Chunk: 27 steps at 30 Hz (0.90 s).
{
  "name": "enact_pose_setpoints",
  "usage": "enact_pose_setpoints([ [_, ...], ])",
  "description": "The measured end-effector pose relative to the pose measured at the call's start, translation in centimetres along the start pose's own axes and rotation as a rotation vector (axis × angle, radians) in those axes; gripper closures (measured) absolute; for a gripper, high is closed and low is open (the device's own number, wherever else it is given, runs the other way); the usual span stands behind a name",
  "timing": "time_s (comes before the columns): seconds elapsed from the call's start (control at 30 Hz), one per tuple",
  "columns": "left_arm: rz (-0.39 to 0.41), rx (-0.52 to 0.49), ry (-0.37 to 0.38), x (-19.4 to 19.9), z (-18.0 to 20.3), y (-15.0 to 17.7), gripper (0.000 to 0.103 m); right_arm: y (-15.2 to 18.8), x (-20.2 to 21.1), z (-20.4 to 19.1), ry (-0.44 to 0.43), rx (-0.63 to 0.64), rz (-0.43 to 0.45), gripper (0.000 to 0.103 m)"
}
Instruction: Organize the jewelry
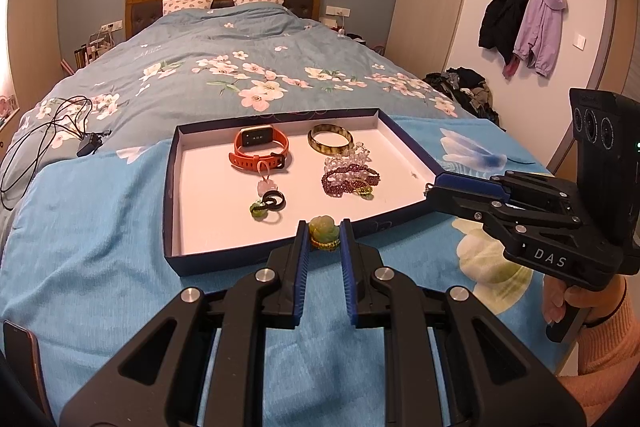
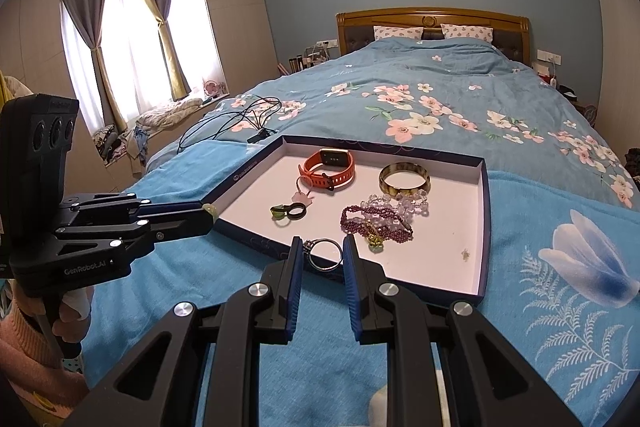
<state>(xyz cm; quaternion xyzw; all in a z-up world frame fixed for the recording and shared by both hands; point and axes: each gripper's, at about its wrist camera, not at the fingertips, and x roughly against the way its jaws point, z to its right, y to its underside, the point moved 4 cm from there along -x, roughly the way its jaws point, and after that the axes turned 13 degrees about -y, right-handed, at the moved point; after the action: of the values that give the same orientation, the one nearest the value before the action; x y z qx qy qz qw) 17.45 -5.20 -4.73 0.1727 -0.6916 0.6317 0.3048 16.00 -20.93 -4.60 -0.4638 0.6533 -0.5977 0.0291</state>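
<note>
A shallow dark-blue box tray (image 1: 171, 187) (image 2: 486, 227) with a white floor lies on the bed's blue blanket. In it are an orange smartwatch (image 1: 260, 147) (image 2: 328, 169), a brown bangle (image 1: 330, 139) (image 2: 404, 179), purple and clear bead bracelets (image 1: 350, 175) (image 2: 376, 221), and green and black rings (image 1: 268, 205) (image 2: 288, 213). My left gripper (image 1: 324, 233) is shut on a green jade pendant (image 1: 323, 230) just over the tray's near wall. My right gripper (image 2: 322, 253) is shut on a silver ring (image 2: 326, 254) above the tray's near edge; it also shows in the left wrist view (image 1: 430, 189).
A black cable and charger (image 1: 86, 143) (image 2: 256, 137) lie on the floral duvet left of the tray. A phone (image 1: 20, 347) sits at the near left edge. Coats (image 1: 524, 23) hang on the right wall, and clothes (image 1: 464, 87) are piled beside the bed.
</note>
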Motion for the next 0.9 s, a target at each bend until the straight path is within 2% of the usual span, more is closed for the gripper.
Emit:
enact_pose_setpoints([
  [0.9,0.002,0.003,-0.014,-1.2,-0.2,-0.9,0.087,-0.7,-0.6,0.8,-0.005,-0.011,0.005,0.085],
])
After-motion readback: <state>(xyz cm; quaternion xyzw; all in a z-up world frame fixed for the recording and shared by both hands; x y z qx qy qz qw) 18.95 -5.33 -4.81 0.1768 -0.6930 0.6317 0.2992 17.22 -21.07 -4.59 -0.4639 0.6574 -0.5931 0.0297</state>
